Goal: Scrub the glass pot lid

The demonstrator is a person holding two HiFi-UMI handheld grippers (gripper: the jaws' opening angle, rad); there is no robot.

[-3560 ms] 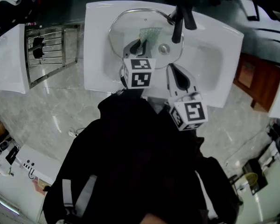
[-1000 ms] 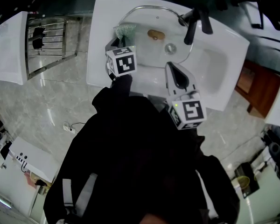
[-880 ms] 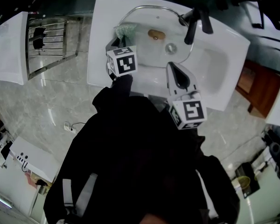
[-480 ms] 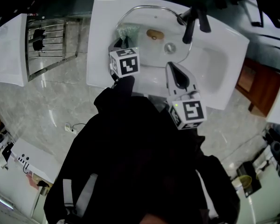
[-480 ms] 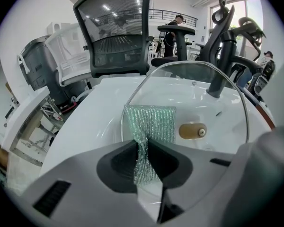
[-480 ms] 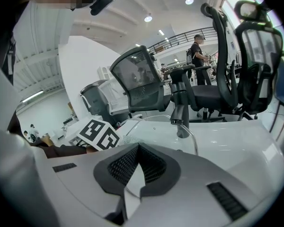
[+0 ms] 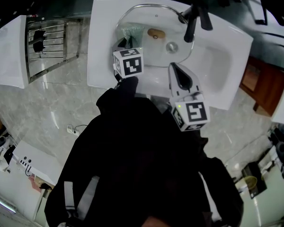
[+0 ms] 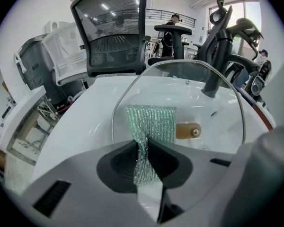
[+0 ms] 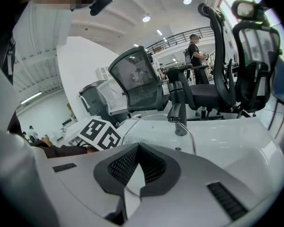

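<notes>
The glass pot lid (image 7: 151,51) with a steel rim and a wooden knob (image 7: 155,33) stands tilted in the white sink (image 7: 213,65). My left gripper (image 7: 123,44) is shut on a green mesh scrub cloth (image 7: 130,30), which lies against the lid's left part. In the left gripper view the cloth (image 8: 149,126) fans out from the jaws (image 8: 144,148) just left of the knob (image 8: 187,131), on the lid (image 8: 203,122). My right gripper (image 7: 176,69) is shut on the lid's near rim. The lid (image 9: 156,131) rises from its jaws (image 9: 138,148) in the right gripper view.
A black faucet (image 7: 191,20) stands at the sink's back, over the drain (image 7: 171,46). A metal rack (image 7: 52,46) lies left of the sink and a wooden cabinet (image 7: 251,77) right of it. Office chairs (image 8: 116,32) stand behind the sink.
The left gripper and cloth have moved from the lid's middle to its left part, baring the knob, then edged a little right. The right gripper has stayed in place.
</notes>
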